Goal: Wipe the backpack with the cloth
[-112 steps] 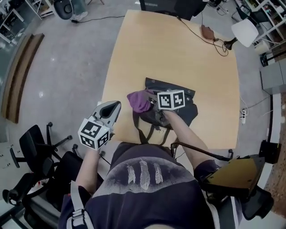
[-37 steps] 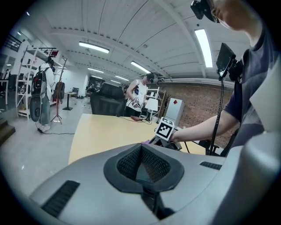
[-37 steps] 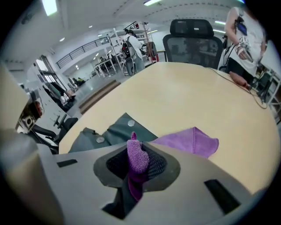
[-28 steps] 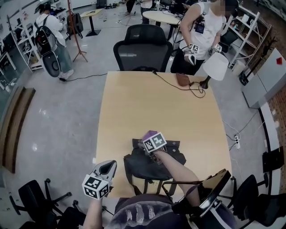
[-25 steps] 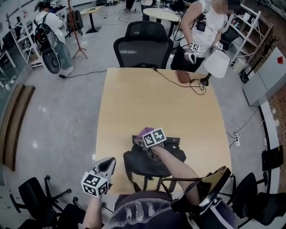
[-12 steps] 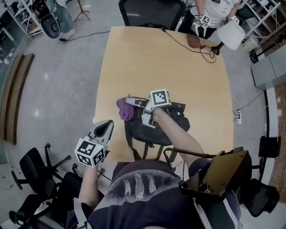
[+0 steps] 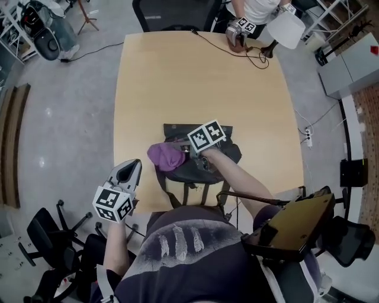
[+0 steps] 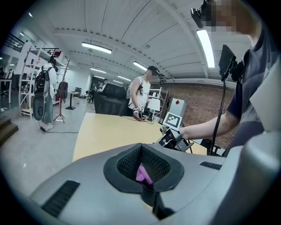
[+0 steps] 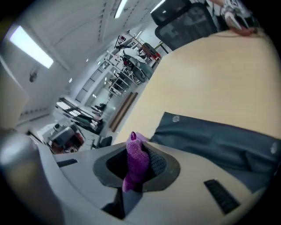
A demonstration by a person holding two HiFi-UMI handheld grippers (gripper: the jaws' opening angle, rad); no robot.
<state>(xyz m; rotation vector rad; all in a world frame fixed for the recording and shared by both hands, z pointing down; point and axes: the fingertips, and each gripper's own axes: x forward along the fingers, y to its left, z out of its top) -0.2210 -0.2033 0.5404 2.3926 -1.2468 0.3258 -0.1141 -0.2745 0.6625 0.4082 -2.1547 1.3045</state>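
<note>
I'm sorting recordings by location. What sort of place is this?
Probably a shared lab or workshop office. A big wooden table stands on a bare grey floor, swivel office chairs stand around it, and open shelving racks line the edges of the room.

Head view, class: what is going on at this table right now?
A person is working with hand-held tongs at a light wooden table. The right tongs are shut on a crumpled purple cloth, holding it at the picture-left edge of a dark grey fabric backpack that lies flat on the table. The left tongs are shut and empty, held by the table's near corner, apart from the backpack.
</note>
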